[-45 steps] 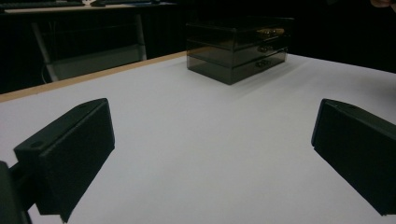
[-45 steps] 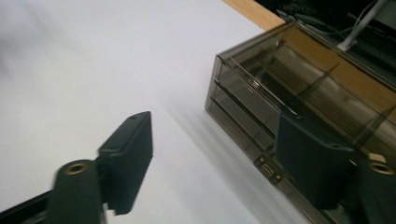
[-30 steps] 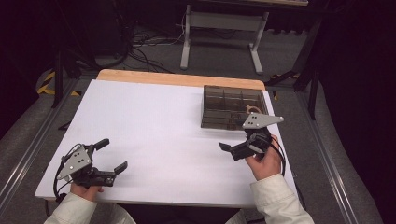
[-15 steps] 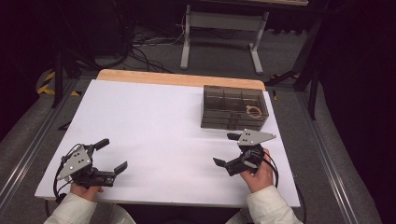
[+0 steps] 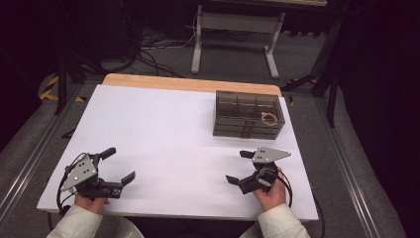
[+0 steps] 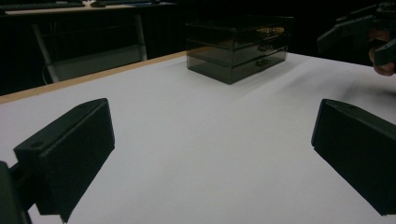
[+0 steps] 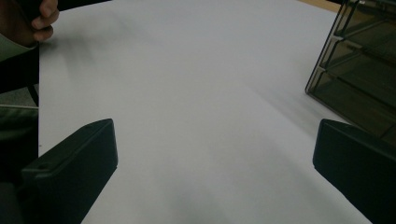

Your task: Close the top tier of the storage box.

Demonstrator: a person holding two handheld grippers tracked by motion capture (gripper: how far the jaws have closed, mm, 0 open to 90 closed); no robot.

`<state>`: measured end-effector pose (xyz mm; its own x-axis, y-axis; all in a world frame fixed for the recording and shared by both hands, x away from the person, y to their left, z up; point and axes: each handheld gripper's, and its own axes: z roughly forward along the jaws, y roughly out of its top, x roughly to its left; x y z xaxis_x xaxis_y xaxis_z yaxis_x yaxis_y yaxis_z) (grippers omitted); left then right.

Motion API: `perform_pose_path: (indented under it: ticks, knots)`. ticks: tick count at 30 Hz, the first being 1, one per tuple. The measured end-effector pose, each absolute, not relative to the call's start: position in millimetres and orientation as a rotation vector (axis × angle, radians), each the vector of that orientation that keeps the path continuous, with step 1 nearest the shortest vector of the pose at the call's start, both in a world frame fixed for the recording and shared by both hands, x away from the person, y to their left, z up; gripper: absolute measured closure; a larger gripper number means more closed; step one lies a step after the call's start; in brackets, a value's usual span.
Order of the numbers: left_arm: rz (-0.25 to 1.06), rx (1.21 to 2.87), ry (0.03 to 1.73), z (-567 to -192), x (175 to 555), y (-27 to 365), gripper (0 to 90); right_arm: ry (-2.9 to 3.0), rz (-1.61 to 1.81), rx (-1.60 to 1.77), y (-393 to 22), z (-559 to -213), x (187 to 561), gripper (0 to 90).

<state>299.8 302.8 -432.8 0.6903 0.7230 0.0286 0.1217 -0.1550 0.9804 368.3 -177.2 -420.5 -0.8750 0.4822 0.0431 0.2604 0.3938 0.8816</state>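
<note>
White table sheet (image 5: 163,129) fills mid frame in the high view; smoked-plastic drawer box (image 5: 249,115) upper right, small ring on its top. Left gripper (image 5: 115,164) lower left, right gripper (image 5: 241,167) lower right, both wide, empty, well apart from box. Risk: light box may slide/tip if a drawer gets tugged w/o bracing

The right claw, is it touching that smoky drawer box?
Apart. The high view shows bare white table between the right claw and the drawer box.
</note>
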Motion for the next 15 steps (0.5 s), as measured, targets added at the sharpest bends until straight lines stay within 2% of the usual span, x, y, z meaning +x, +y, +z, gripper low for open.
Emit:
perform_pose_path:
  ticks: [15]
  knots:
    - [0.617,1.688,0.686,-433,298,298,0.2,2.421,1.496,0.716,-182,-441,361,0.3]
